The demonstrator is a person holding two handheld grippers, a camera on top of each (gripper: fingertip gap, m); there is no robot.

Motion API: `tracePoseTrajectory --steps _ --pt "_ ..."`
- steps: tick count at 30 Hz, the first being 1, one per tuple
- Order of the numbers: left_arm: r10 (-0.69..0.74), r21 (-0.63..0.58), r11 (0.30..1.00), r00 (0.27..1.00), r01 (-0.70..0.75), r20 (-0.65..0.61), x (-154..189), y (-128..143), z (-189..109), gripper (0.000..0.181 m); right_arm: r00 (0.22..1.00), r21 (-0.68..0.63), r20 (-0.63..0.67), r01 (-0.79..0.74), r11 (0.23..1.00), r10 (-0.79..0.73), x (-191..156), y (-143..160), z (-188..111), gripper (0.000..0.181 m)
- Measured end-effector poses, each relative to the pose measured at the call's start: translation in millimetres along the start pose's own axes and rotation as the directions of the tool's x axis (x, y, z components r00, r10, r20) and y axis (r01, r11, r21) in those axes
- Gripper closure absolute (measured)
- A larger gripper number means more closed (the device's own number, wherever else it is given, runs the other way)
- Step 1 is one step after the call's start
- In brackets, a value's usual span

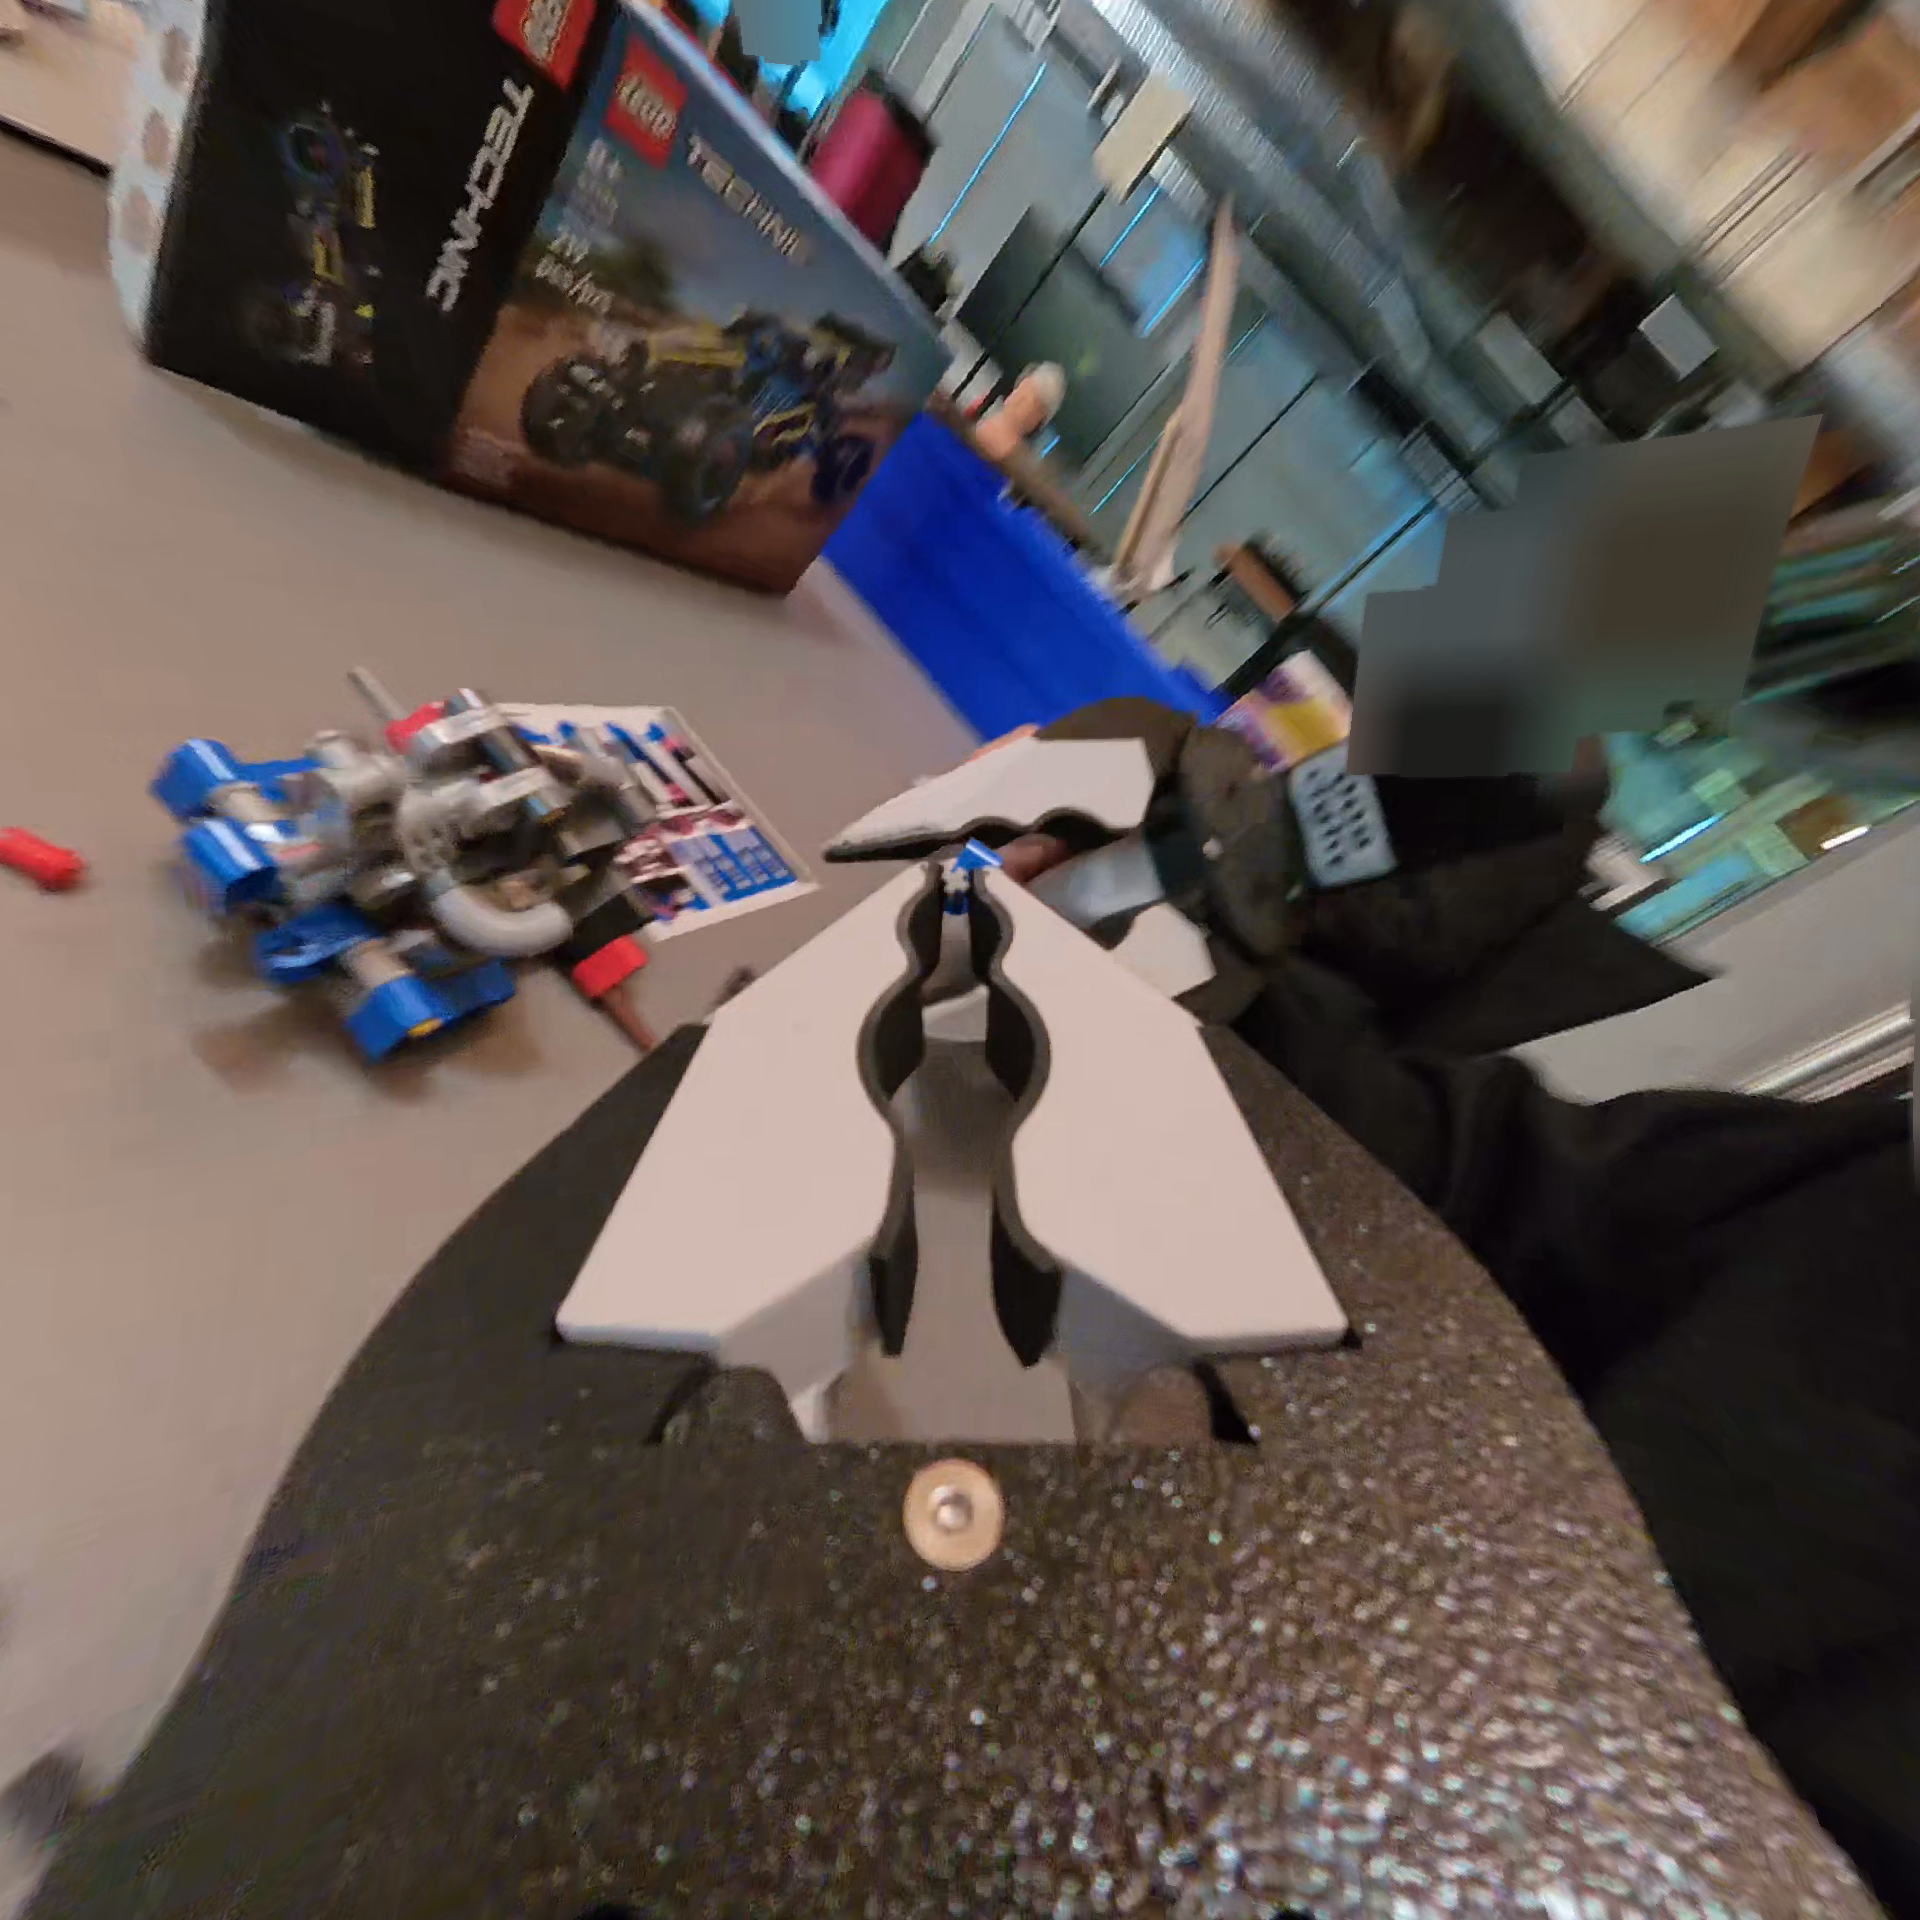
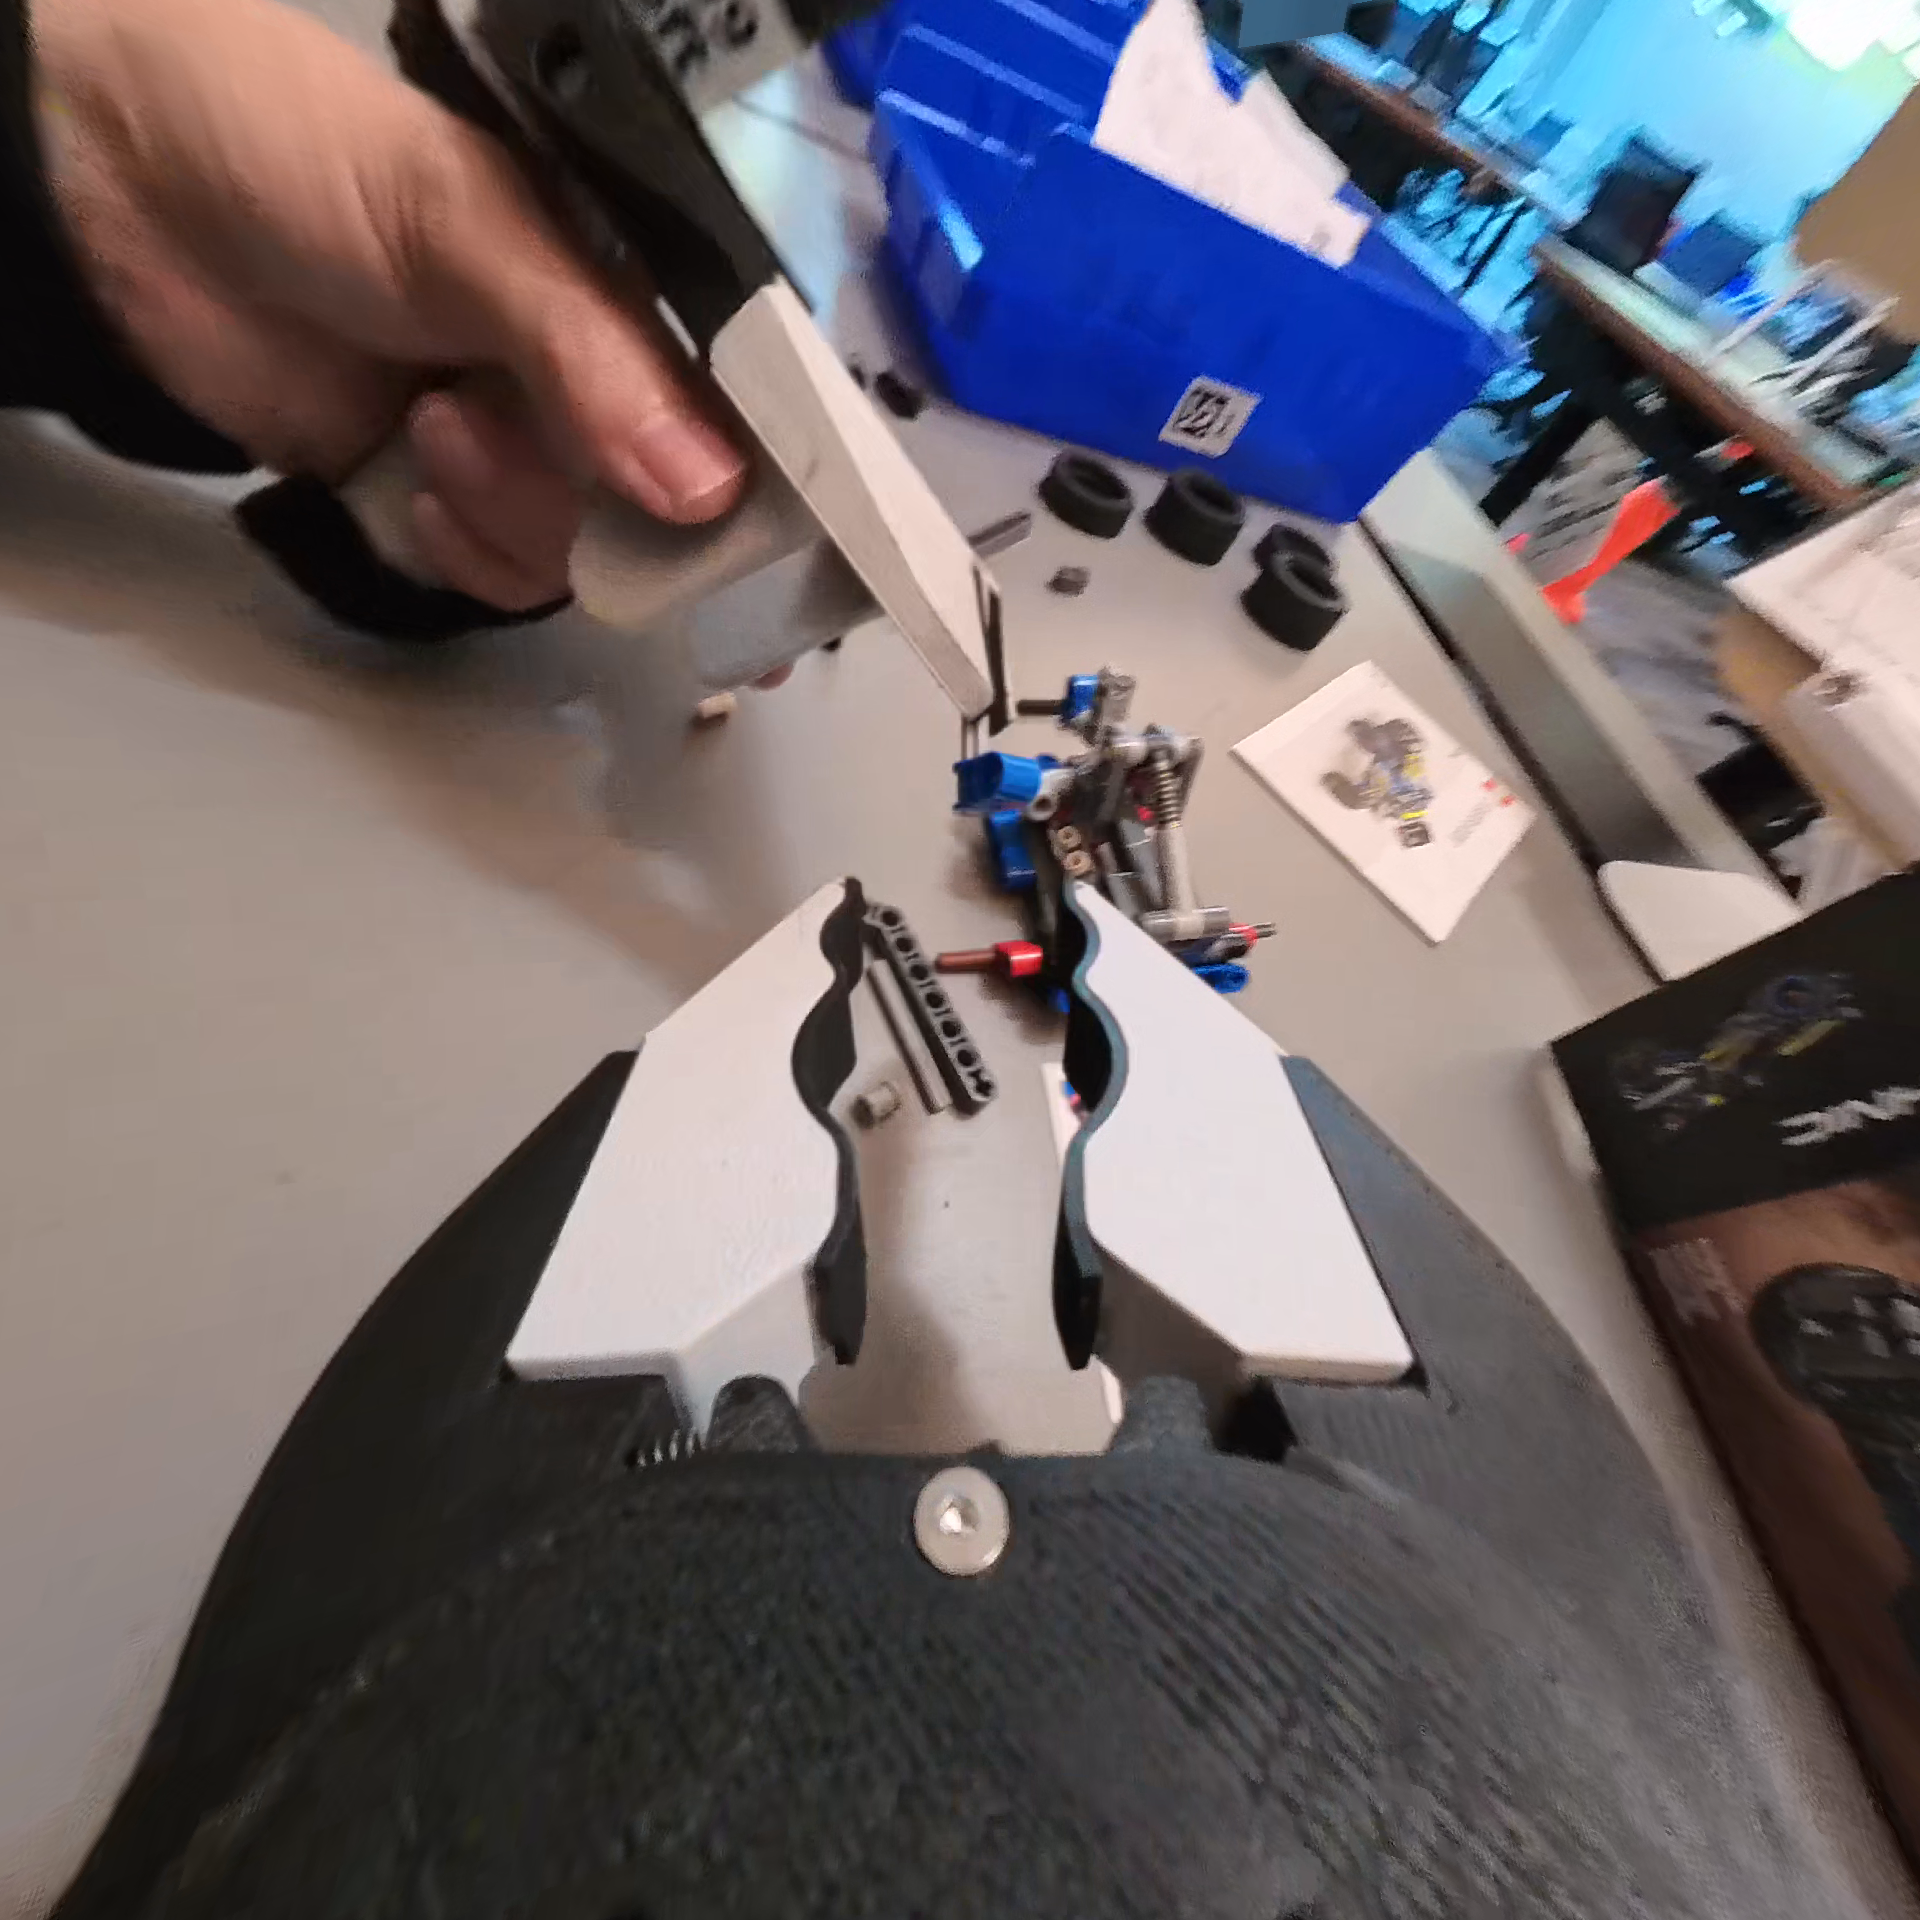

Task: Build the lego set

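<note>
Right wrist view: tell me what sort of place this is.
Probably a shared workshop or lab: a grey worktable with blue storage bins, and more desks with chairs behind.

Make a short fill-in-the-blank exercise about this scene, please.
1. The left gripper is shut on a small ____ piece.
2. The right gripper is ____ and holds nothing.
3. The black tyres lie in front of the ____ bin.

Missing words: blue; open; blue
</note>
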State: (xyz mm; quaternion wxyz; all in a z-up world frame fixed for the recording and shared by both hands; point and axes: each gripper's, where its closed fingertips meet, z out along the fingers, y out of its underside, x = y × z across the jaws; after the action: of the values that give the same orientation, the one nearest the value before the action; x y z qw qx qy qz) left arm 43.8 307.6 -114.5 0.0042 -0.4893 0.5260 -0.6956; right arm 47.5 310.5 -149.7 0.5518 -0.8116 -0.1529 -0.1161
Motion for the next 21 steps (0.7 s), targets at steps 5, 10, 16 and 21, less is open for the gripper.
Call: tracePoseTrajectory --steps 5,10,16,21 --pt "-0.153 0.12 0.977 0.973 0.175 -0.171 16.8 -12.8 3.0 0.18 0.982 0.079 -0.174 0.088 0.993 -0.074 18.8 -16.6 -12.8 0.157" --pt "-0.199 0.143 0.962 0.957 0.232 -0.211 22.0 -19.0 6.1 0.18 0.967 0.169 -0.231 0.152 0.974 -0.111 22.3 -32.7 -24.5 0.156" --pt "-0.259 0.17 0.94 0.943 0.296 -0.21 20.4 -15.9 10.8 0.18 0.935 0.176 -0.319 0.218 0.96 -0.154 26.0 -43.0 -31.9 0.157" --pt "-0.219 0.197 0.947 0.96 0.252 -0.177 20.4 -20.0 7.8 0.18 0.954 0.187 -0.287 0.147 0.971 -0.089 24.7 -39.0 -29.5 0.168"
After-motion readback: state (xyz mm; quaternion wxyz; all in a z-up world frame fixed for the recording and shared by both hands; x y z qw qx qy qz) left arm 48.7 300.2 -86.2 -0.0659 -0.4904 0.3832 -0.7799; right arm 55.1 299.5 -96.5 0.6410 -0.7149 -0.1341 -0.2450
